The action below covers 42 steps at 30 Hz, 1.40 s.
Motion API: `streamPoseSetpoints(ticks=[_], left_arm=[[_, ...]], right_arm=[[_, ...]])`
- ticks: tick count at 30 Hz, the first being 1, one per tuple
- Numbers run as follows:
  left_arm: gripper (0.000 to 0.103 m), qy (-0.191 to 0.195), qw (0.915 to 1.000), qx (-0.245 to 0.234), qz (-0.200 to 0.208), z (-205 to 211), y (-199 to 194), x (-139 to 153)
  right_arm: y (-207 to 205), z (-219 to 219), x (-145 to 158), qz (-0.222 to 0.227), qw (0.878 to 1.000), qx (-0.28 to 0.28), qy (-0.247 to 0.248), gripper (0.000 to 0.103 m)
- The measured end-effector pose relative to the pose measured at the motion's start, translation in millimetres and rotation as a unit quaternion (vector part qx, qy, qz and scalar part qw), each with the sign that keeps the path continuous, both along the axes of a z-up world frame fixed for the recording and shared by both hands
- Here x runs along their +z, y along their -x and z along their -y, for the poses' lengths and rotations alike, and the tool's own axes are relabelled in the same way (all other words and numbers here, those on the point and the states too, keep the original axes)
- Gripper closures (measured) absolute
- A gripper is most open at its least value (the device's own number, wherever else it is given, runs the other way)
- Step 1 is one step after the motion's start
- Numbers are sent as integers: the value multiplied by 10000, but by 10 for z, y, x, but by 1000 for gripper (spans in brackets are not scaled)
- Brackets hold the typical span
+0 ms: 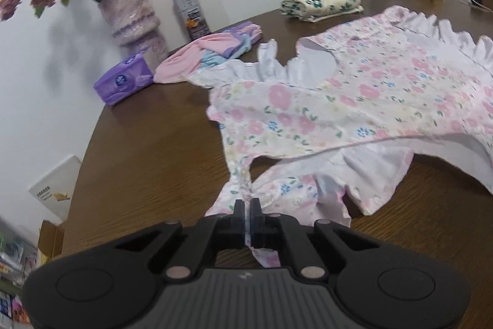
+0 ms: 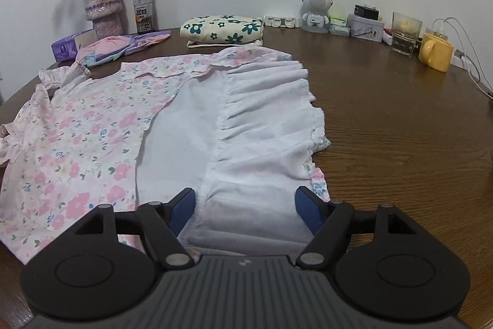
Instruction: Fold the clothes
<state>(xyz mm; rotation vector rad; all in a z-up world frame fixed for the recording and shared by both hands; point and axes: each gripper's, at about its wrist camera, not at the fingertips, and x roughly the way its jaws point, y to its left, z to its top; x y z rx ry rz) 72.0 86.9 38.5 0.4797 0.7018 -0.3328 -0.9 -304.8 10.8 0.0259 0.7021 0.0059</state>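
Observation:
A pink floral dress (image 1: 323,110) with white ruffles lies spread on the brown wooden table (image 1: 148,150). My left gripper (image 1: 247,205) is shut on a bunched near edge of the dress, close to its sleeve. In the right wrist view the same dress (image 2: 92,125) lies with its white ruffled hem (image 2: 265,113) turned up. My right gripper (image 2: 245,205) is open, its blue pads (image 2: 185,205) wide apart just above the white hem, holding nothing.
A folded green-flower cloth (image 2: 222,30) and a pink and purple garment (image 2: 120,47) lie at the back. A vase of flowers (image 2: 101,5), a drink bottle (image 2: 142,5), a purple tissue pack (image 2: 66,47), a white speaker (image 2: 315,8), a glass (image 2: 405,33) and a yellow mug (image 2: 436,51) line the wall.

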Motion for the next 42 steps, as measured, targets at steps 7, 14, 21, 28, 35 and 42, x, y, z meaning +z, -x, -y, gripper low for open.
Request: streamPoseSetpoints(ticks=[7,14,21,28,35,42], left_arm=[[89,305,9994,25,146,40,56,-9],[90,387,9989,156,203,67,86,-65],[92,410,9982,291,312,76,148,-91],[92,542,9968,396,433,49,183,-124],[92,530,9954,501,628,73,246,-161],[92,444,9934,638,839,122,316,-206]], right_arm=[[12,-50,62,187,9997,57,-119,28],[10,-58,-12,133,9998,100,-82,29],[26,-65,-42,183,9997,145,17,26],[37,-68,-45,206,9997,163,27,25],[57,-77,-60,281,9995,125,31,23],[56,-75,-65,290,9995,100,28,22]])
